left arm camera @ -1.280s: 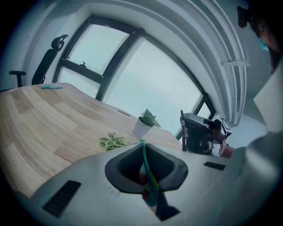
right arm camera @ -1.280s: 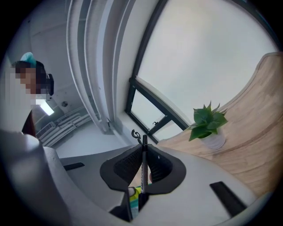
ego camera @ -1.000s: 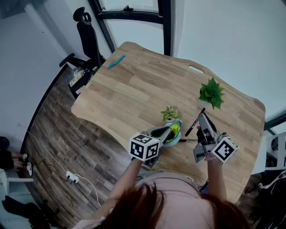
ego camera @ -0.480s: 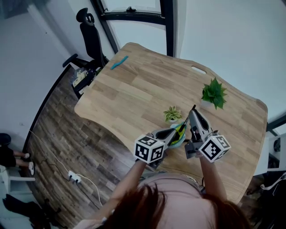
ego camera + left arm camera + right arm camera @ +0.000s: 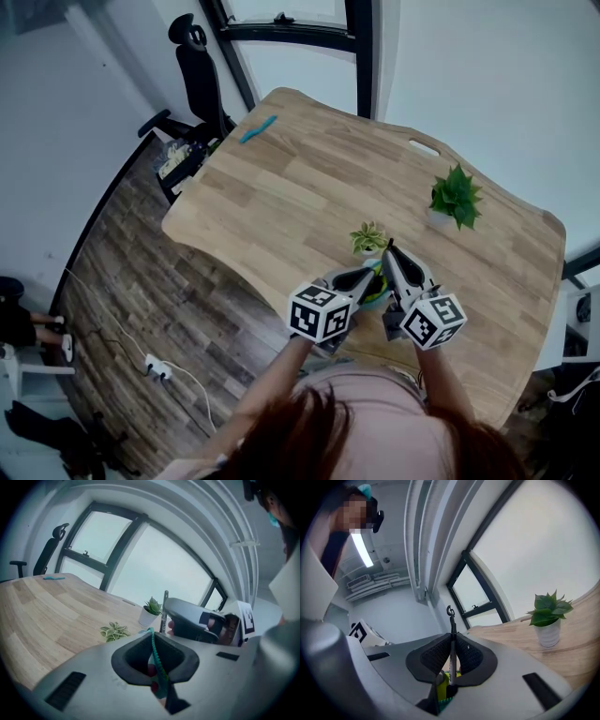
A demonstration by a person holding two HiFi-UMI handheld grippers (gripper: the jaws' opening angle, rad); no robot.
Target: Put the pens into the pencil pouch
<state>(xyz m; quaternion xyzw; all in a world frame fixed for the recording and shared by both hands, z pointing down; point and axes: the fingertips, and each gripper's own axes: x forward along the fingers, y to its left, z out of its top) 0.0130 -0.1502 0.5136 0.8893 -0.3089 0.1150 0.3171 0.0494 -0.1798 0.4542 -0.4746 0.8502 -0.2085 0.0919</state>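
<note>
Where the right tool [image 5: 452, 641] closes, a pen [image 5: 451, 623] stands.

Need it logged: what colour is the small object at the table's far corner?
Teal object, best in head view.

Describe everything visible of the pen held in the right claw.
The pen is slim and dark, with a paler barrel section and a hooked clip at its top end. It stands upright, pinched between the ribbed black pads of the right claw. Its lower end points at the yellow-green pencil pouch just beneath; whether they touch cannot be told.
</note>
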